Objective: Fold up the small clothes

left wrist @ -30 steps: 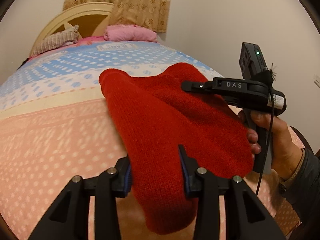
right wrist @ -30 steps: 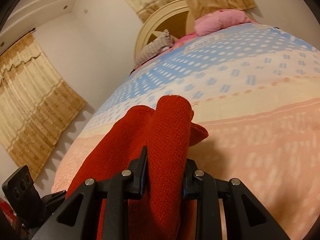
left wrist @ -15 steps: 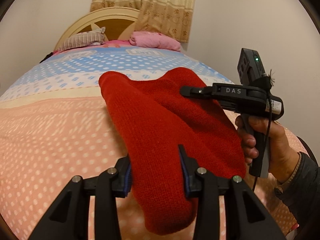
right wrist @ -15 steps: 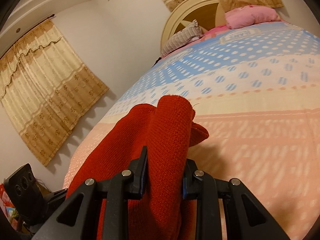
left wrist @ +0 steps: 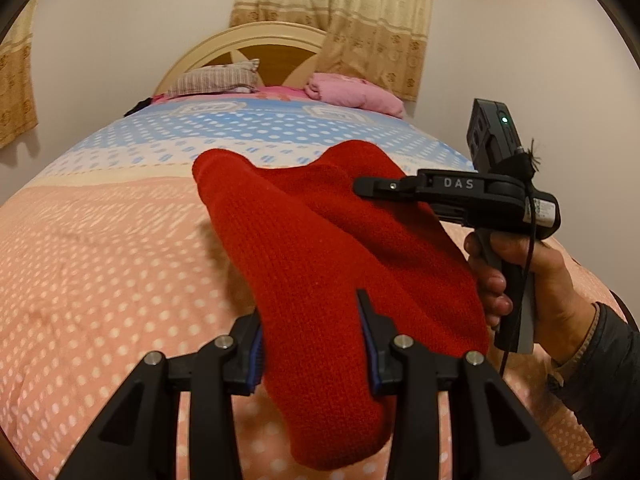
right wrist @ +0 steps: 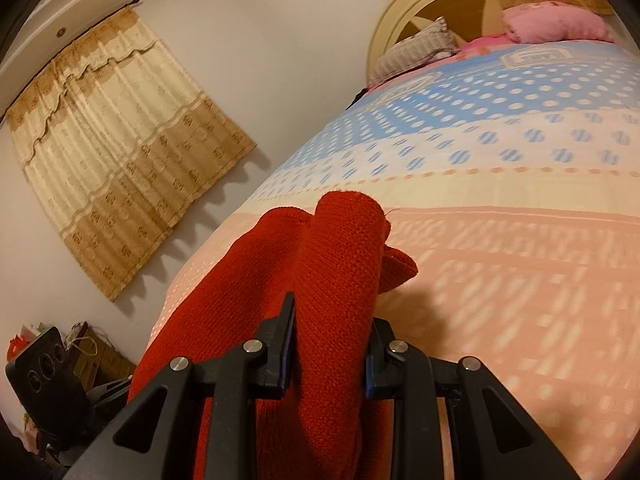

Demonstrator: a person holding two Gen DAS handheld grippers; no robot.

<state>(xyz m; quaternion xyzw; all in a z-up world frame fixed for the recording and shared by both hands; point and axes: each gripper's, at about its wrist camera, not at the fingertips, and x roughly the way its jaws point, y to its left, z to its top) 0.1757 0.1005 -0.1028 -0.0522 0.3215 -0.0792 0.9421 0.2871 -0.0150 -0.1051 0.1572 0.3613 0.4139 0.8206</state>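
A red knitted garment (left wrist: 320,248) hangs above the bed, stretched between both grippers. My left gripper (left wrist: 310,344) is shut on a thick bunch of it, and the cloth droops below the fingers. In the right wrist view my right gripper (right wrist: 330,346) is shut on another bunched edge of the red garment (right wrist: 336,280), which rises in a roll past the fingertips. The right gripper's body (left wrist: 460,192) shows in the left wrist view at the right, held by a hand (left wrist: 532,280). The left gripper's camera block (right wrist: 44,376) sits at the lower left of the right wrist view.
Below lies the bed (left wrist: 100,260) with a pink and blue dotted cover. A striped pillow (left wrist: 216,78), a pink bundle (left wrist: 352,92) and a cream headboard (left wrist: 248,40) are at the far end. Curtains (right wrist: 116,160) hang on the left wall. Clutter (right wrist: 84,344) stands beside the bed.
Both grippers have swung sideways over the bed together with the garment; the headboard and pillows have shifted right in both views. Both grips are unchanged.
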